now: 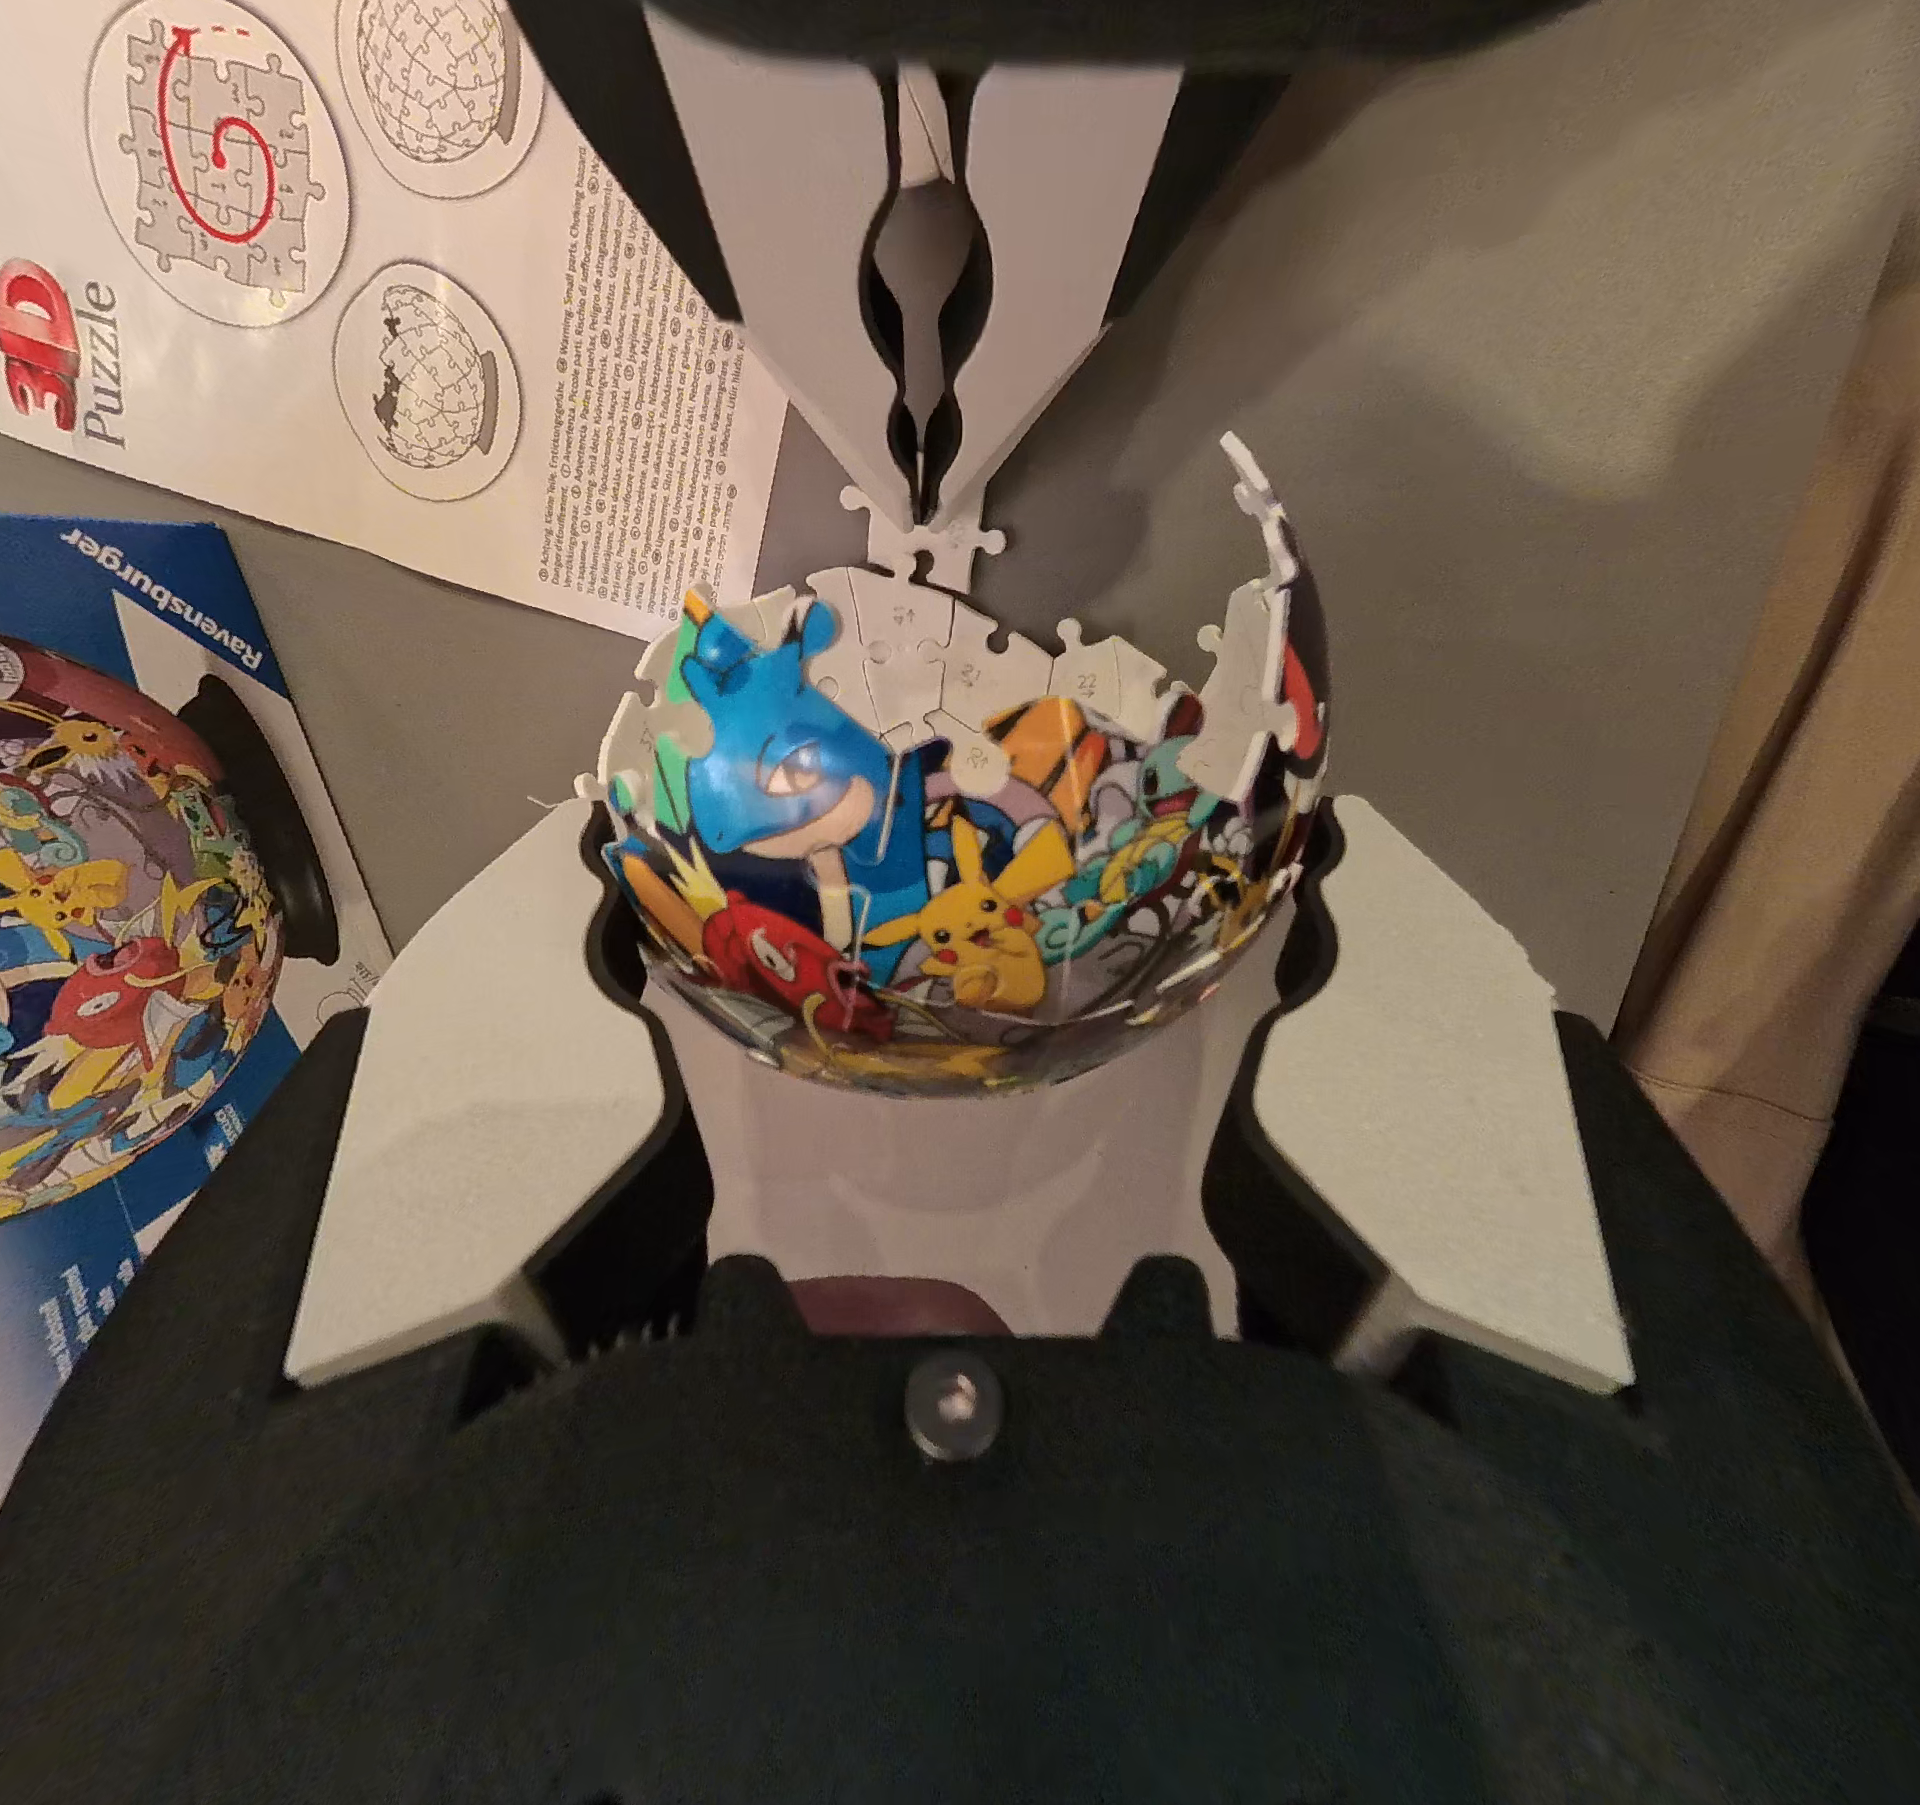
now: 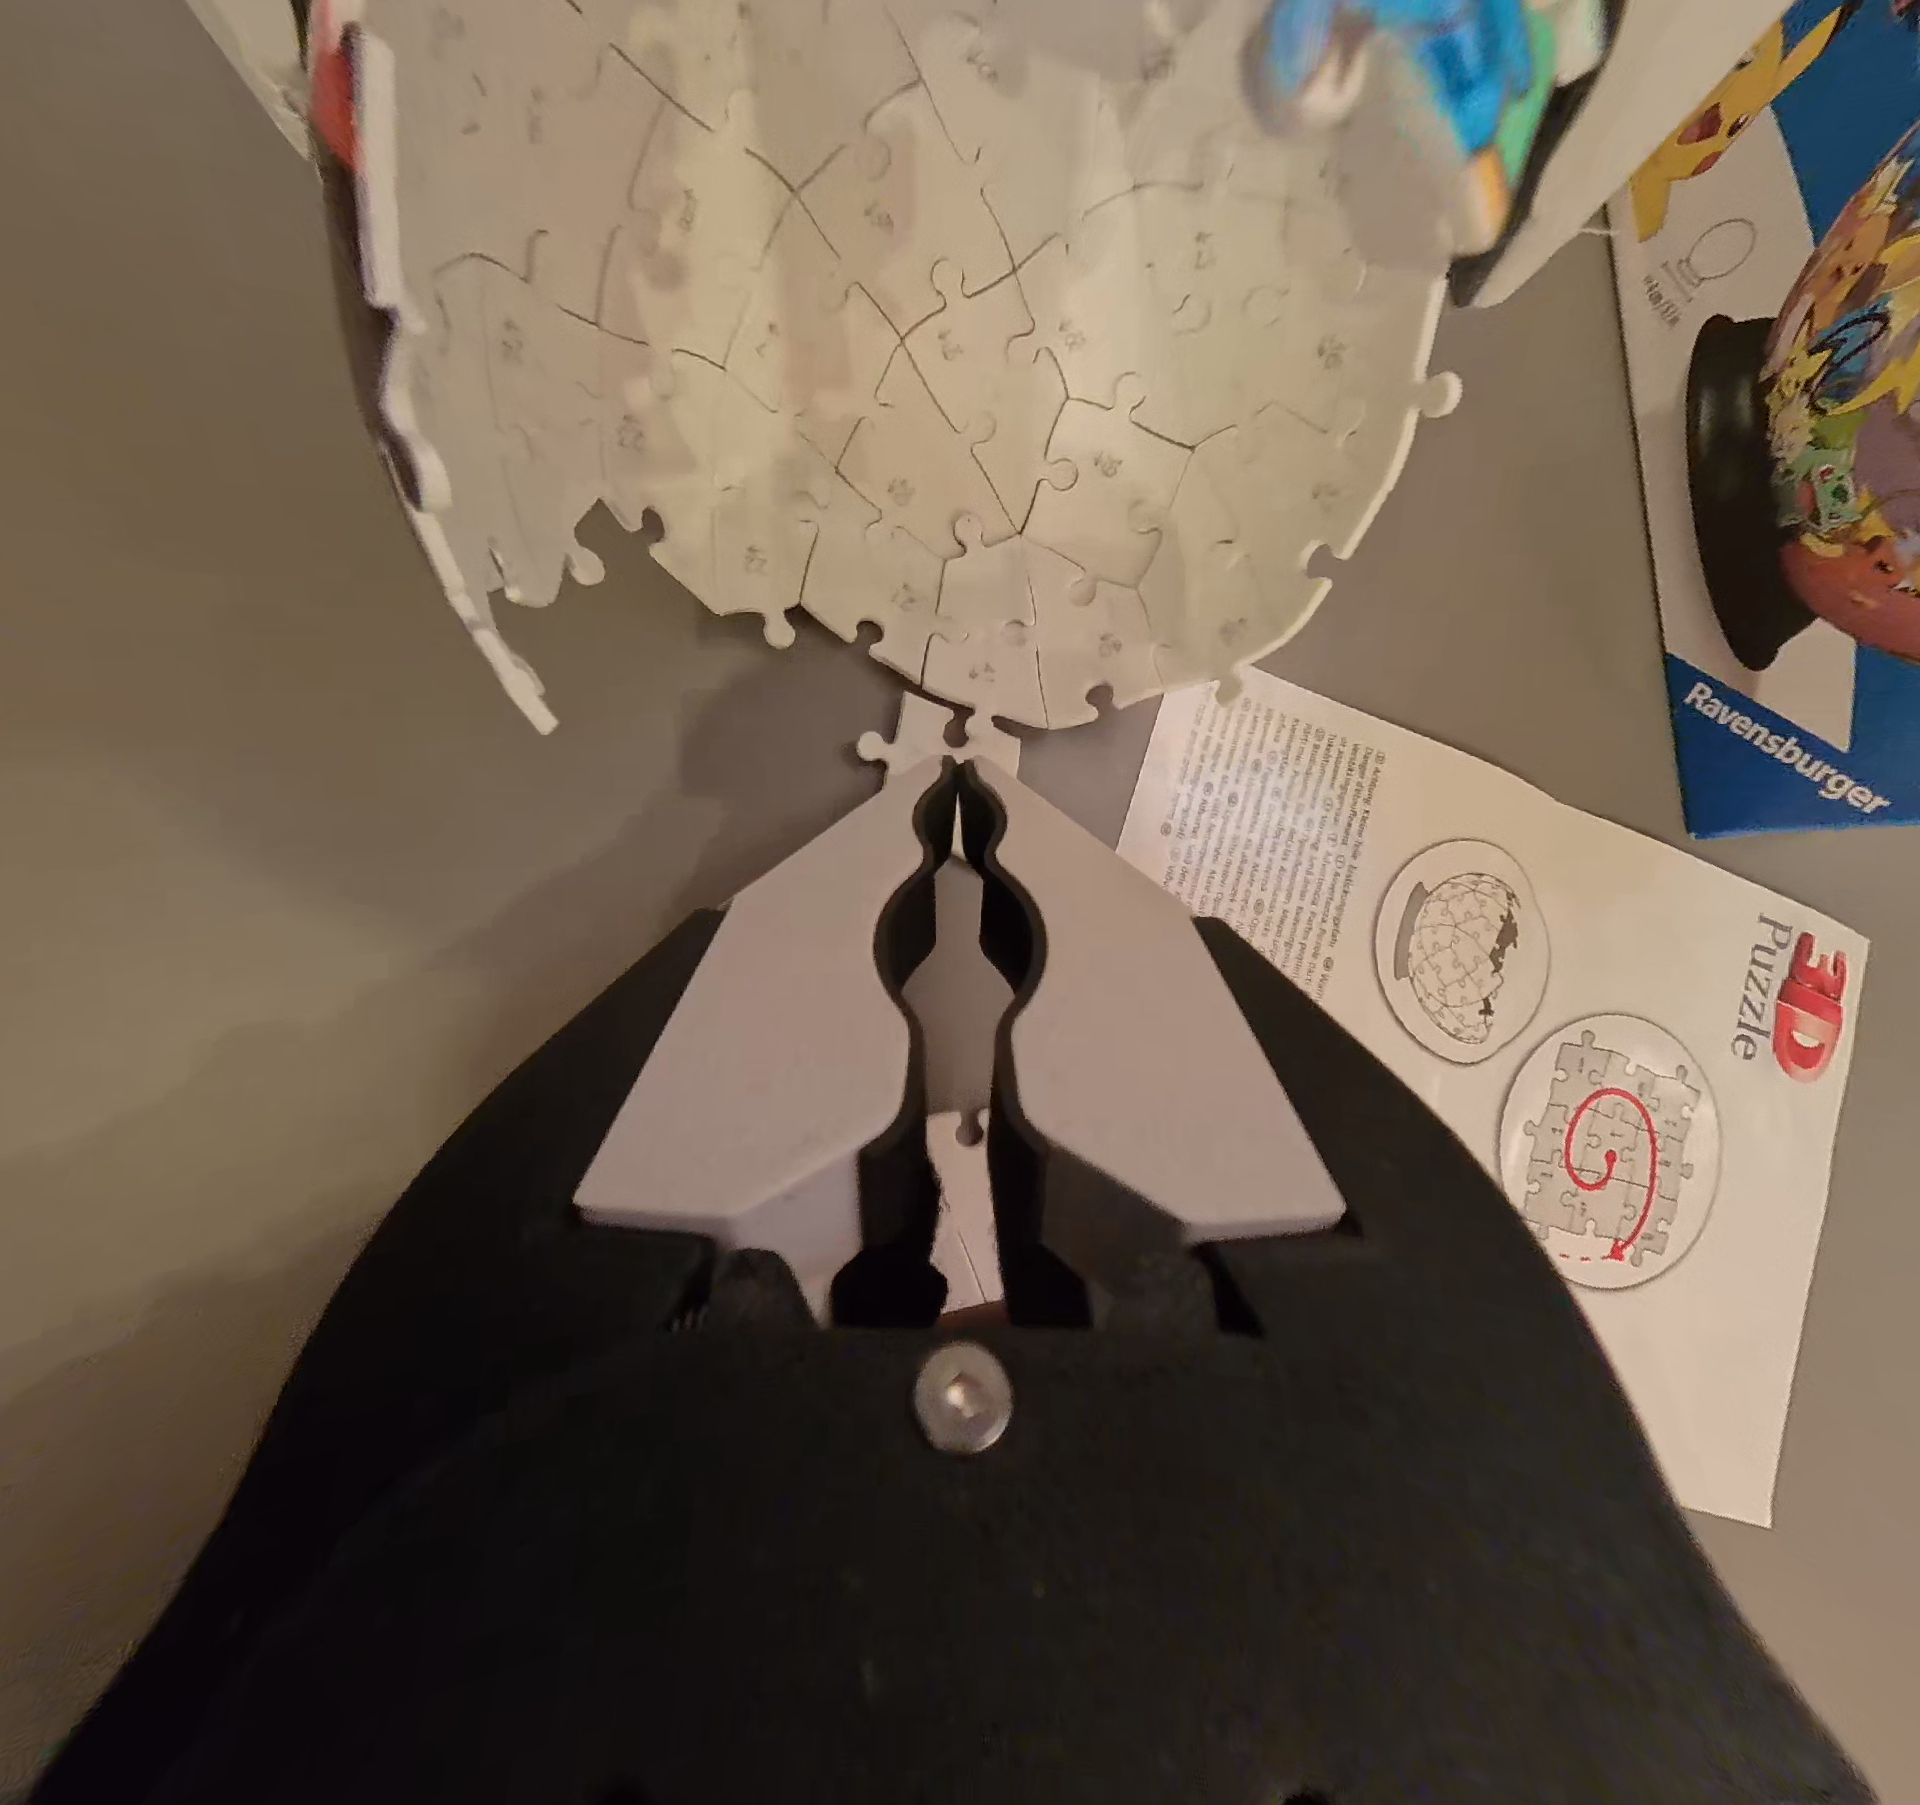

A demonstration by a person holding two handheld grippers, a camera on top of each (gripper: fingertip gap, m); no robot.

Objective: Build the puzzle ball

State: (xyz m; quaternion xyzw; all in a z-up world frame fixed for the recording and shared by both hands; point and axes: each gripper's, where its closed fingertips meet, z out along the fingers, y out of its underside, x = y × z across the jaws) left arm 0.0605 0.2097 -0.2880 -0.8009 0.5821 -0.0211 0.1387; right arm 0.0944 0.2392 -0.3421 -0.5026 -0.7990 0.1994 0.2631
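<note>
Half-built puzzle ball clamped by left gripper; loose piece pinched in right gripper fingers – tabs to be aligned with rim gap, pressed gently – shell easily flexed

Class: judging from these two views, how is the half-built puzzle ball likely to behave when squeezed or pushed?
The puzzle ball is probably light, being a thin hollow shell. It likely flexes or pops apart under a hard squeeze, since only interlocking tabs hold it. The jagged rim looks weakest. Set down, it would probably rock.
</note>
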